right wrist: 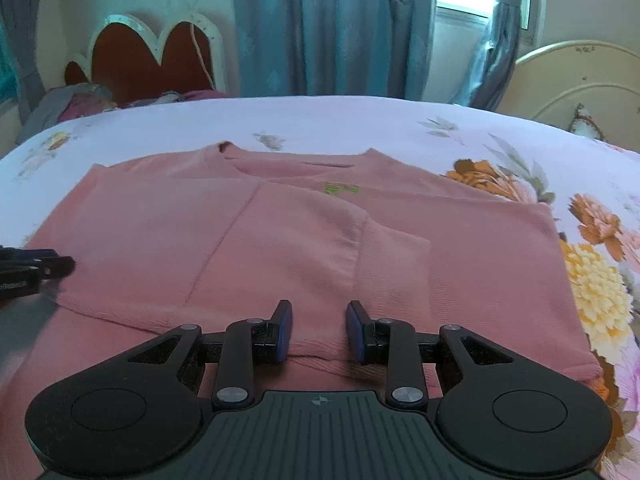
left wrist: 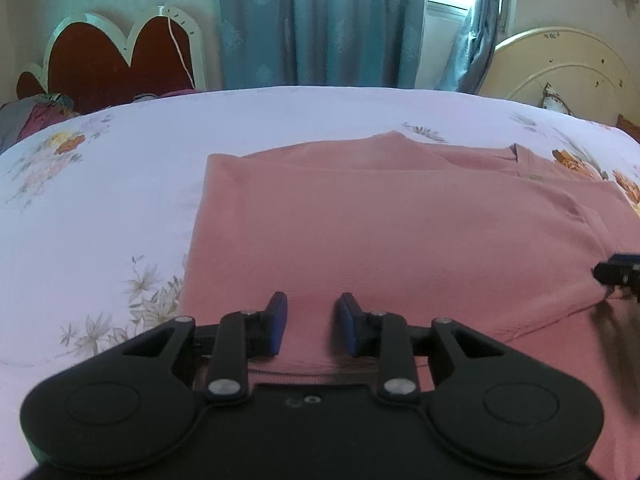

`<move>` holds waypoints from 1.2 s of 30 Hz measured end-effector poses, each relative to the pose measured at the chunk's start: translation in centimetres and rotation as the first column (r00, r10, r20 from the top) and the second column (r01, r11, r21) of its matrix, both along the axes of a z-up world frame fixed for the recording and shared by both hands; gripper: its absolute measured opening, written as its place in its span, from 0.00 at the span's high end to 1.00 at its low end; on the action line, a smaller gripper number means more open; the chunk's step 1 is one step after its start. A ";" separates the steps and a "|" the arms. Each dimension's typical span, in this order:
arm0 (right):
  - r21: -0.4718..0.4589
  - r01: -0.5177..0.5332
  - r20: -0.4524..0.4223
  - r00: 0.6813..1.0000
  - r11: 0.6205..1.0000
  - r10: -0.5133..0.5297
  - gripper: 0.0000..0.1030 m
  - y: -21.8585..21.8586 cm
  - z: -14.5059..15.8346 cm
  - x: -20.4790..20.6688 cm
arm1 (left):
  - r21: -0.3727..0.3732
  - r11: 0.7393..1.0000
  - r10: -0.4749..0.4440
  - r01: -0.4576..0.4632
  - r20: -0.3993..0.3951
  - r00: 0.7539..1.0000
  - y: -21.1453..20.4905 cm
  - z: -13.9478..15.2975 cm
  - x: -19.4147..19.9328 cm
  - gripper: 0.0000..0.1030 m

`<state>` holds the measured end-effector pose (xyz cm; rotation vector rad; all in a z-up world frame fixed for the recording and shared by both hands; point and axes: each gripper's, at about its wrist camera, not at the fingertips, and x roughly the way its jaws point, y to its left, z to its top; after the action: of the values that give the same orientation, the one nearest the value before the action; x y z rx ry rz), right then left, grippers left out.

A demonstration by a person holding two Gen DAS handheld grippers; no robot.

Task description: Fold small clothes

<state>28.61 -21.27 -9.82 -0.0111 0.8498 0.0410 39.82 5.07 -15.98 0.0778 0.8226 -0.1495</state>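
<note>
Pink shirt (right wrist: 304, 240) lies mid-frame on the flowered bed (left wrist: 120, 184), sleeves folded in. Both grippers, left gripper (left wrist: 312, 328) and right gripper (right wrist: 319, 330), hover at its near hem, jaws open, empty. Curtains (left wrist: 320, 20) behind; bed's right side cut off.

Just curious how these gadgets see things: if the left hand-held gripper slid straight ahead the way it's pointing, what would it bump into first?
Probably the pink shirt. The left hand-held gripper is open and points low across the fabric spread on the floral bedsheet, with nothing else between. How high it hovers above the cloth is unclear.
</note>
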 end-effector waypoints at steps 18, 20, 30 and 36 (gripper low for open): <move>0.112 -0.022 -0.012 1.000 0.993 0.023 0.71 -3.3 1.9 -1.9 | 0.052 0.994 0.095 -0.095 -0.006 0.995 -1.6 1.3 -2.6 0.70; 0.130 -0.030 -0.003 1.000 0.991 0.031 0.71 -3.9 2.3 -2.8 | 0.036 0.994 0.107 -0.107 0.000 0.994 -1.7 1.8 -3.2 0.69; 0.171 -0.036 0.018 0.999 0.985 0.033 0.70 -5.2 4.6 -8.0 | 0.039 0.998 0.049 -0.050 0.039 0.998 -3.1 4.2 -8.0 0.40; 0.140 0.002 0.044 0.999 0.990 -0.008 0.32 -4.5 5.4 -12.0 | 0.020 1.000 0.015 -0.015 0.018 1.000 -2.9 4.3 -10.4 0.40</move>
<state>16.61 -25.80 -4.38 0.1216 0.8009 0.0954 29.39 2.19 -11.72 0.0917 0.8063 -0.1261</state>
